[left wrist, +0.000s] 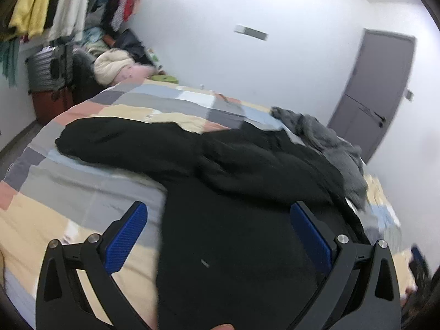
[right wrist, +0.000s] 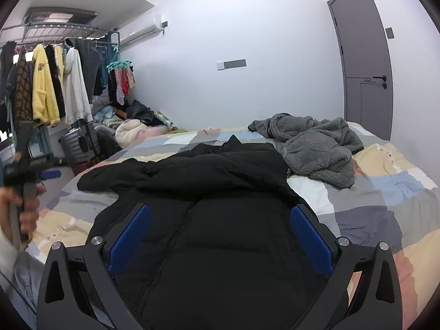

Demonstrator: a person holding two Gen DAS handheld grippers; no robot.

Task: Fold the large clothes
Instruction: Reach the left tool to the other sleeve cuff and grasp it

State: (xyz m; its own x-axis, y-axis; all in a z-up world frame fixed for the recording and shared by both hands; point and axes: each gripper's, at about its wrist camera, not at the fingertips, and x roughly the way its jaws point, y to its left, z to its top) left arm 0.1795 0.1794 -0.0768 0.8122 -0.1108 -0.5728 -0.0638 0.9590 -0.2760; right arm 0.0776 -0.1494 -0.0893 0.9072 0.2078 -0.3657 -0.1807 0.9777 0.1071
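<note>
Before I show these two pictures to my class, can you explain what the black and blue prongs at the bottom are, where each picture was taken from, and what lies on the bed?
No robot here: a person carries a pair of tongs in each hand, with a camera on each looking along its fingers. One picture looks past the left tongs, the other past the right tongs. Both stand open and hold nothing. On the patchwork bed lies a black padded jacket, partly folded, with a grey fleece garment bunched behind it.

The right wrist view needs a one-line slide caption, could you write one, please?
Open right gripper above a black padded jacket on a patchwork-quilted bed, grey fleece garment beyond.
</note>
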